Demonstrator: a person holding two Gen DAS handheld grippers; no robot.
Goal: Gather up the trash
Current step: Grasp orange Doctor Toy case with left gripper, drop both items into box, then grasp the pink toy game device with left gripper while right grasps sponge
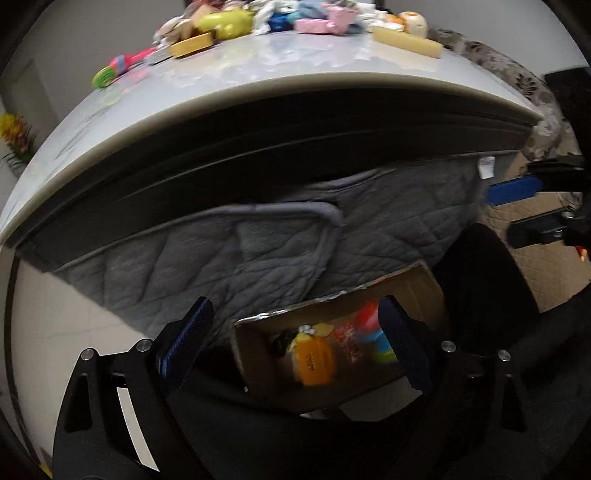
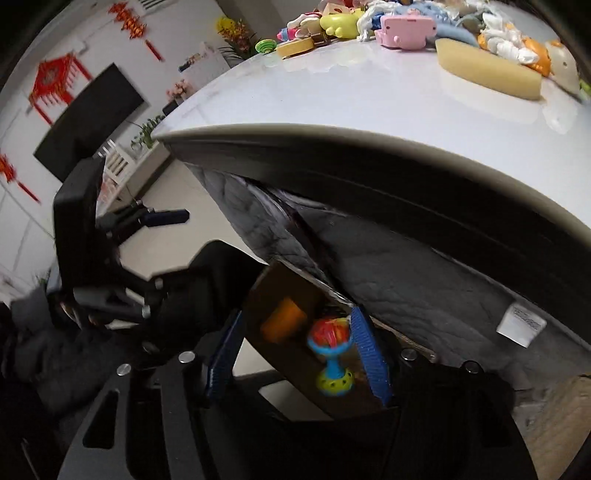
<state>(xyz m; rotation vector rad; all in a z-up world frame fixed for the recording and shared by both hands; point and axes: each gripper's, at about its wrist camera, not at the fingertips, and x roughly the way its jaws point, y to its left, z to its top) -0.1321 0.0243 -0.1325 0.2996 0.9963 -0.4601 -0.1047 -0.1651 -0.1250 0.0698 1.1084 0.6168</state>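
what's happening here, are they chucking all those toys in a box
A person holds a two-finger gripper in each hand over a cardboard box beside the table. Both the left gripper and the right gripper are open; a rattle toy sits between the right one's fingers, blurred, with no pad pressing on it. An orange toy already lies in the box. Many toys and a yellow sponge are still piled on the tabletop.

Colourful rattle (image 2: 331, 356) inside cardboard box (image 2: 291, 354)

Table (image 2: 369, 96) — toys (image 2: 406, 26), sponge (image 2: 487, 75)
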